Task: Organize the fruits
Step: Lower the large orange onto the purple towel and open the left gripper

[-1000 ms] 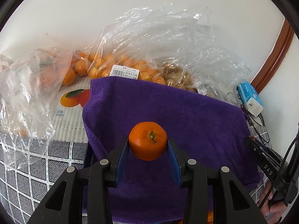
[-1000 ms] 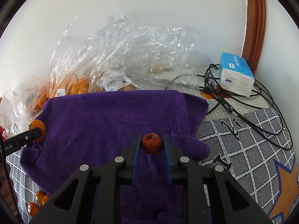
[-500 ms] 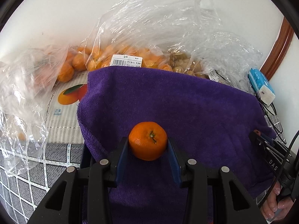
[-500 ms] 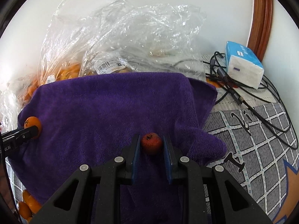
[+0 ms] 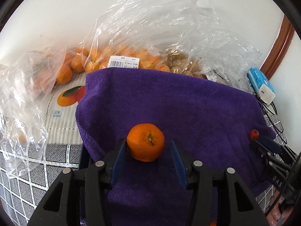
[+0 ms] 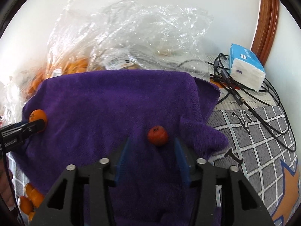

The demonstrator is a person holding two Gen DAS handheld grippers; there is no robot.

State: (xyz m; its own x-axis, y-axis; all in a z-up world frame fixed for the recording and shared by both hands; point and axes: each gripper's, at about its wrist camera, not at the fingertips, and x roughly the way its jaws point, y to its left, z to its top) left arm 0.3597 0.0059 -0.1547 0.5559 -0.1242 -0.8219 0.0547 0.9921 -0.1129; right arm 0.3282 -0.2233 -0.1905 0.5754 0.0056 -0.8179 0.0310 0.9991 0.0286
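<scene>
An orange mandarin (image 5: 145,141) lies on the purple towel (image 5: 169,103) between the fingers of my left gripper (image 5: 146,146), which is open; the mandarin touches the left pad and stands clear of the right one. A small red fruit (image 6: 157,135) lies on the towel (image 6: 112,103) between the fingers of my right gripper (image 6: 152,146), which is open with gaps on both sides. The red fruit also shows in the left wrist view (image 5: 254,134), and the mandarin in the right wrist view (image 6: 37,115).
Clear plastic bags of mandarins (image 5: 120,56) and brown fruit (image 5: 180,64) sit behind the towel by the wall. A tissue pack (image 6: 246,68) and black cables (image 6: 244,98) lie right. Several loose mandarins (image 6: 30,201) lie at the towel's front left. A chequered cloth (image 6: 263,141) covers the surface.
Both grippers have opened and released their fruit onto the towel. The mandarin and the red fruit now rest on the cloth between the spread fingers.
</scene>
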